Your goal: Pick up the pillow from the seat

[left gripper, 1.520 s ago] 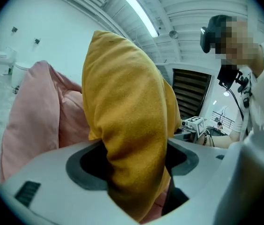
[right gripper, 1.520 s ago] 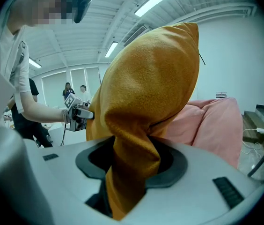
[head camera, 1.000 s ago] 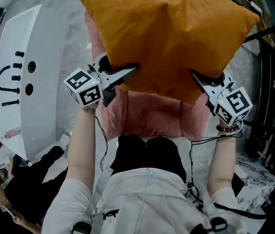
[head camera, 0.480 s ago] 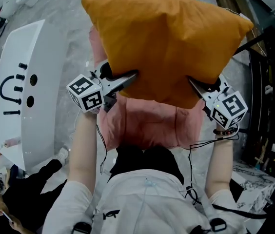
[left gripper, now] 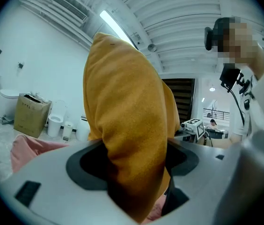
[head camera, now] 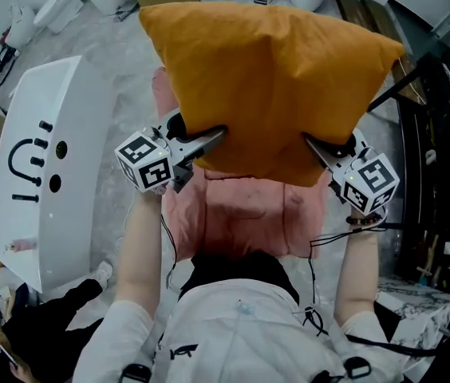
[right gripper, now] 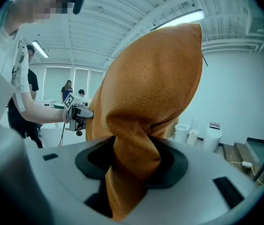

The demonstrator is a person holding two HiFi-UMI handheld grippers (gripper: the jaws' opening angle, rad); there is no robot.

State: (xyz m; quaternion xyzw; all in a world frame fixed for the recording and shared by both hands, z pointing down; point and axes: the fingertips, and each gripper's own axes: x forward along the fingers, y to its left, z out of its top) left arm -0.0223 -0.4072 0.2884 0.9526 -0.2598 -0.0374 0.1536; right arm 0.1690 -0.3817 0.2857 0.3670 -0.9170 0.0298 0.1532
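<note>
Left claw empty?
No, the left claw is shut on a fold of the orange pillow, which fills the gap between its jaws.

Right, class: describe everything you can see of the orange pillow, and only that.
The orange pillow is a large, roughly square cushion in mustard-orange, woven-looking cloth, plump, with soft creases and pointed corners. It hangs above the pink seat, apparently not resting on it, its broad face turned toward the head view. The left gripper and right gripper each pinch its near edge, one toward each lower corner, and the fabric bunches between the jaws. Nothing else seems to touch it.
</note>
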